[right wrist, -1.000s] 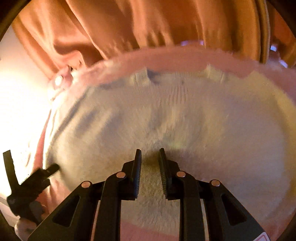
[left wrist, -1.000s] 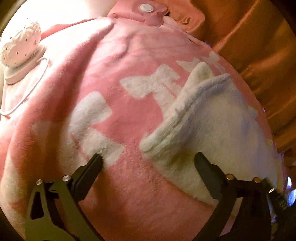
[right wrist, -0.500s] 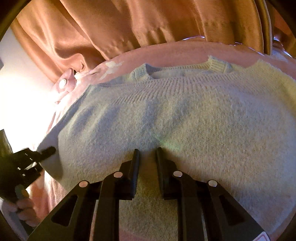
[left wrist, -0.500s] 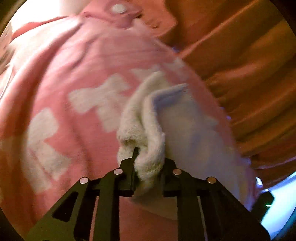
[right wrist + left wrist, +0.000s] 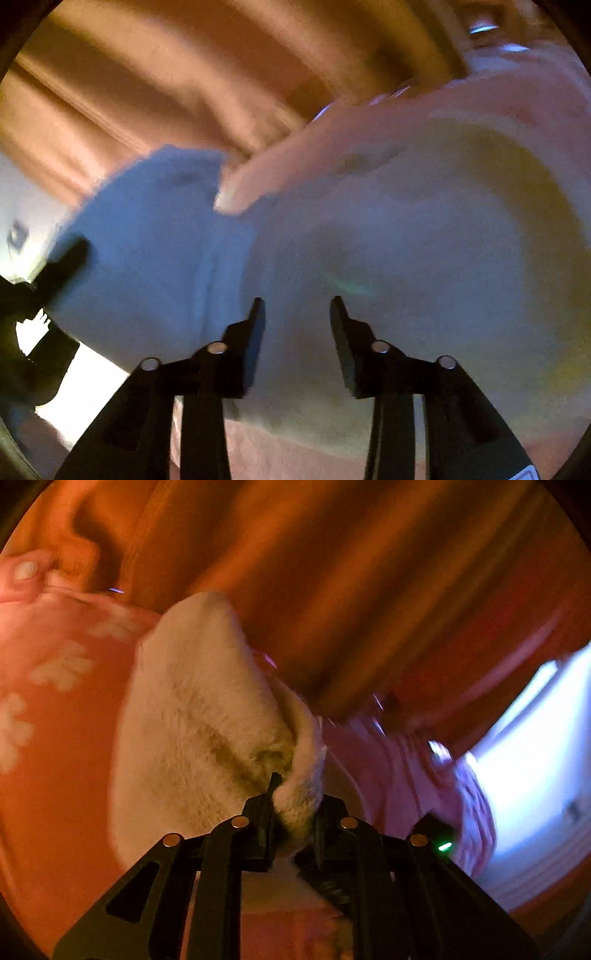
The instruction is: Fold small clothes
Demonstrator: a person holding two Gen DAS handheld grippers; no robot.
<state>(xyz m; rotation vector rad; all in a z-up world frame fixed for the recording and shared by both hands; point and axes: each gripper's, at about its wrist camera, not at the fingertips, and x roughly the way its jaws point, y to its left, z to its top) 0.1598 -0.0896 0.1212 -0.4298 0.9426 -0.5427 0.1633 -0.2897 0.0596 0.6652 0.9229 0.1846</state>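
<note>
A small cream knitted sweater [image 5: 199, 731] lies on a pink blanket [image 5: 55, 709] with white prints. My left gripper [image 5: 293, 805] is shut on the sweater's left edge and holds that side lifted, so the cloth stands up in a fold. In the right wrist view the sweater [image 5: 406, 240] fills the frame, its left side raised [image 5: 147, 229] with the left gripper [image 5: 55, 273] at its edge. My right gripper [image 5: 297, 314] is open just over the sweater's lower middle, with nothing between the jaws.
Orange curtains [image 5: 369, 572] hang close behind the blanket. A bright window area [image 5: 535, 738] shows at the right. A pink cushion with a white button [image 5: 26, 570] sits at the far left. Both views are blurred by motion.
My left gripper closed on the sweater's left edge and has lifted it up and toward the right. My right gripper, nearly shut before, has opened over the sweater's lower middle.
</note>
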